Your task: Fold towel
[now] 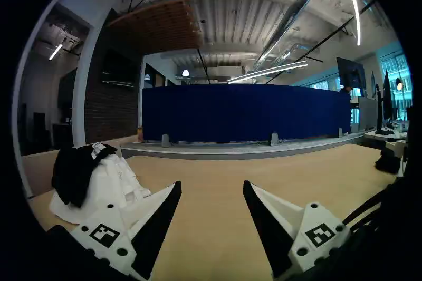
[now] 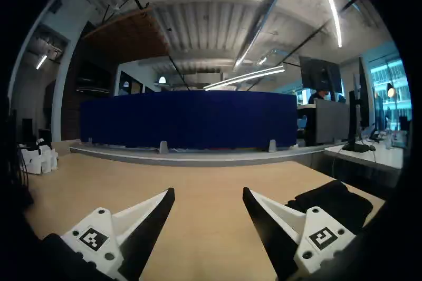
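On the wooden table [image 1: 221,212], a heap of white cloth with a black cloth draped over it [image 1: 89,178] lies just left of my left gripper [image 1: 211,186]. The heap sits close to the left fingertip [image 1: 171,196]. That gripper is open with nothing between its fingers. My right gripper [image 2: 208,192] is also open and empty, hovering low over the table [image 2: 200,217]. A black folded towel [image 2: 337,204] lies just right of its right finger [image 2: 264,212], near the table's right edge. A dark bundle [image 1: 389,162] sits at the far right in the left gripper view.
A long blue partition [image 1: 242,112] on a grey rail closes off the table's far side. Small white items [image 2: 39,161] stand at the far left edge. To the right are desks with monitors [image 2: 358,107] and a person's head behind a screen.
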`<action>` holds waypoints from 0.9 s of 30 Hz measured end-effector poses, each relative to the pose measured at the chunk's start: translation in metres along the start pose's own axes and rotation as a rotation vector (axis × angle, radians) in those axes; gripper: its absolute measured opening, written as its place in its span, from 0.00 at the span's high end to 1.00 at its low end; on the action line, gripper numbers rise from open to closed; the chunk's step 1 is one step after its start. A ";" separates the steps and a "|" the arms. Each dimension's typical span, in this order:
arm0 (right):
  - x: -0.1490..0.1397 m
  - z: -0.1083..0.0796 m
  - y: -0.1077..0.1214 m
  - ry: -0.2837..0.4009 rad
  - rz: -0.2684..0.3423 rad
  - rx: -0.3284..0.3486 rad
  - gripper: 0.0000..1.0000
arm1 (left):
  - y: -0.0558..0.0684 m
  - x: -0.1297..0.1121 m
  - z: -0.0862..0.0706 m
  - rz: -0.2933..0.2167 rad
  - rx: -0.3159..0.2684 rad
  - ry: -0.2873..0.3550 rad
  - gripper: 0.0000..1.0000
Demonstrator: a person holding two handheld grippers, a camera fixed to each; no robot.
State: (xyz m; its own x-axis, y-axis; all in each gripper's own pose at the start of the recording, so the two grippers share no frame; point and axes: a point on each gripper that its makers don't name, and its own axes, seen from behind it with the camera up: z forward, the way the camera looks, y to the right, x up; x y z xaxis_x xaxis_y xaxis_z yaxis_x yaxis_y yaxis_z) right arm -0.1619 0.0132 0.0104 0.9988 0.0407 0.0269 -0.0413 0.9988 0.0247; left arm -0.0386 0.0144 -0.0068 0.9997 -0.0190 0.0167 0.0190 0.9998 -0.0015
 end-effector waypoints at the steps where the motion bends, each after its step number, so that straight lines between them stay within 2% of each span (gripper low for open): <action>1: 0.000 0.000 0.000 0.000 0.000 0.000 0.00 | 0.000 0.000 0.000 0.000 0.000 0.000 0.14; 27: 0.003 -0.004 0.000 -0.001 0.001 0.000 0.00 | -0.002 0.000 0.001 -0.002 -0.001 0.000 0.14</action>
State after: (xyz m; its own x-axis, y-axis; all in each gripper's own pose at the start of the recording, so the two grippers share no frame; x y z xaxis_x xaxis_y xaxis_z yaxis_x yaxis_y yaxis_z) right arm -0.1590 0.0132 0.0067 0.9988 0.0417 0.0275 -0.0424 0.9988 0.0249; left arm -0.0388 0.0127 -0.0057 0.9996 -0.0207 0.0170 0.0207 0.9998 -0.0023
